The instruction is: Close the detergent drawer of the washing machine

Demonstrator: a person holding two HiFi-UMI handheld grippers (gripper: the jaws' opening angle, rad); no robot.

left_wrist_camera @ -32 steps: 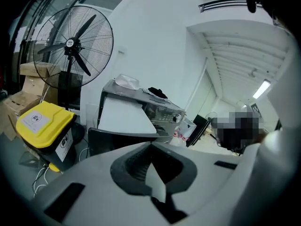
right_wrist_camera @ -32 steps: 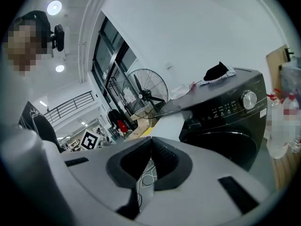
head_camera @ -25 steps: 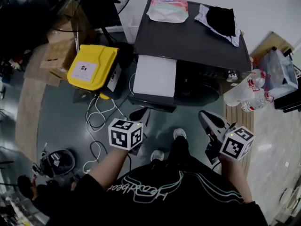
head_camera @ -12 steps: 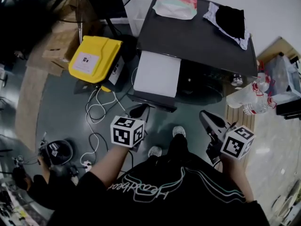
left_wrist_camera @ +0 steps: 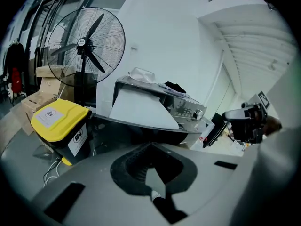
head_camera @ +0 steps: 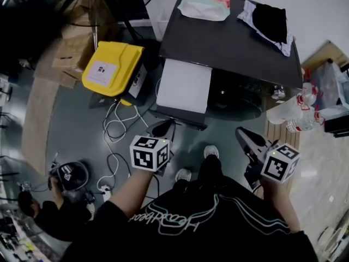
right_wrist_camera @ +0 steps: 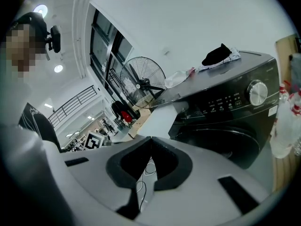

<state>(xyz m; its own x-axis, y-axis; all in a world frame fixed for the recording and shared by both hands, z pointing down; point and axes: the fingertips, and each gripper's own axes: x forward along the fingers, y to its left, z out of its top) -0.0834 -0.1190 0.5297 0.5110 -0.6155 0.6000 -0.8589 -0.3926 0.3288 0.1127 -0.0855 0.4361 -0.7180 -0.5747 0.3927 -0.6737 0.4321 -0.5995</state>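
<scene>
Obs.: the person stands facing the washing machine (head_camera: pixel 229 42), feet just short of it, a gripper in each hand at about waist level. The detergent drawer (head_camera: pixel 184 86) is drawn fully out of the machine's upper front corner on the person's left; its white top projects toward them over the floor, not yet pushed in. The left gripper (head_camera: pixel 162 129) hangs just in front of the drawer's outer end and below it, apart from it. In the left gripper view its jaws meet at the tip with nothing between them, and the drawer (left_wrist_camera: pixel 141 109) sits dead ahead. Likely reason: this is the nearer tool, and pressed-together jaws make a blunt pusher, since closing a drawer needs a shove and no grasp. The right gripper (head_camera: pixel 245 138) is off to the other side, opposite the round door (right_wrist_camera: pixel 221 138) and under the control dial (right_wrist_camera: pixel 257 92). Its jaws are likewise closed on nothing, so it looks parked out of the way. Task judged not begun. The next move calls for raising the left tip to the drawer's front face and pressing straight in along the slide; an off-axis push could jam it. Surroundings: a yellow-lidded bin (head_camera: pixel 112 69) and loose cables (head_camera: pixel 117 127) on the floor to the left, a soft pack (head_camera: pixel 206 3) and a dark cloth (head_camera: pixel 270 21) on the machine's lid. None of these is in the drawer's path.
</scene>
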